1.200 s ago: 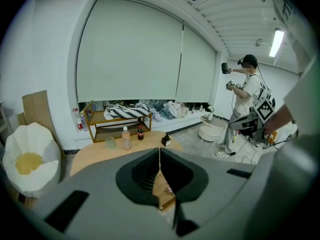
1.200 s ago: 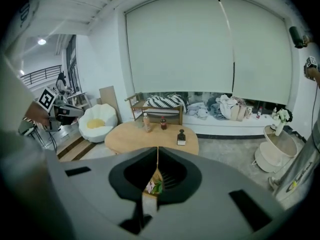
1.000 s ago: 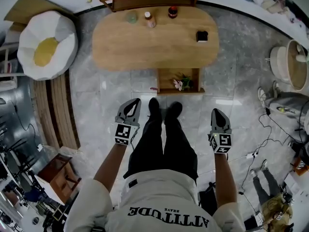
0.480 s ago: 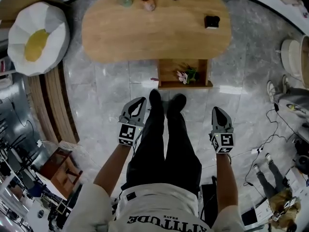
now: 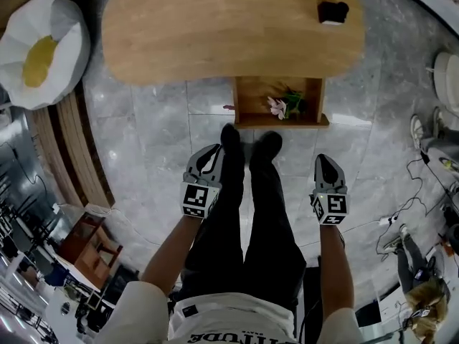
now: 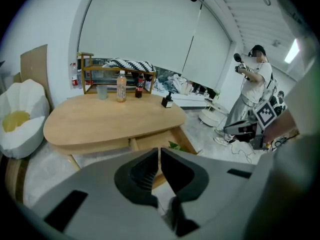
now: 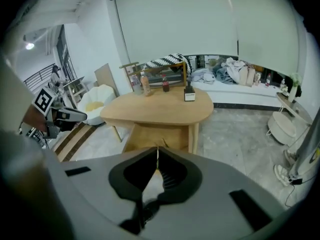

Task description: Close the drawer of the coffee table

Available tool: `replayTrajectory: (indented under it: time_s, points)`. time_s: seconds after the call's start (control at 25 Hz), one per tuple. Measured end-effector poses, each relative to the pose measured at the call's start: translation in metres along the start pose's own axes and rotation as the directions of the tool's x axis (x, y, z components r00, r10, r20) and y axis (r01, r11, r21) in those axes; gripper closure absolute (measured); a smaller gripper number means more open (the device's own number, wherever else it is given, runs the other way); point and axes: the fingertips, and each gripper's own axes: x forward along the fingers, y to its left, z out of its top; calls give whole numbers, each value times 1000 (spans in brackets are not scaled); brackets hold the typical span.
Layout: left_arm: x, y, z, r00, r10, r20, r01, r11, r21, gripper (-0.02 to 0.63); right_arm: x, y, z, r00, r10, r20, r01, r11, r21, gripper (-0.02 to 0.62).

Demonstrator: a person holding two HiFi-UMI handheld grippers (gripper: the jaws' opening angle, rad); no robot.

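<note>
The oval wooden coffee table [image 5: 229,34] fills the top of the head view. Its drawer [image 5: 281,122] is pulled out toward me, with a pink flower and green leaves [image 5: 281,107] inside. My left gripper [image 5: 210,153] hangs shut and empty beside my left leg, short of the drawer and to its left. At the same distance, my right gripper [image 5: 326,162] is shut and empty, just right of the drawer's front corner. In the left gripper view the table [image 6: 110,124] and the open drawer [image 6: 175,140] lie beyond the shut gripper [image 6: 159,151]. The right gripper view shows the drawer [image 7: 150,134] straight ahead of the shut gripper [image 7: 157,151].
My legs and black shoes [image 5: 247,143] stand between the grippers, in front of the drawer. A small black box [image 5: 332,11] and bottles [image 6: 121,86] stand on the table. A white-and-yellow beanbag [image 5: 36,49] sits left, cables [image 5: 401,221] right. Another person [image 6: 252,91] stands off to the right.
Both grippers have sunk lower and stayed shut. The table and open drawer now look larger and nearer in the head view.
</note>
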Motion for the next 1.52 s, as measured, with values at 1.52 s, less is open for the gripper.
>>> replayTrajectory:
  time_s: [1.52]
  points:
    - [180, 27, -210, 966, 20, -258, -59, 988, -145, 436, 186, -46, -162, 975, -133, -175, 158, 978, 137, 411]
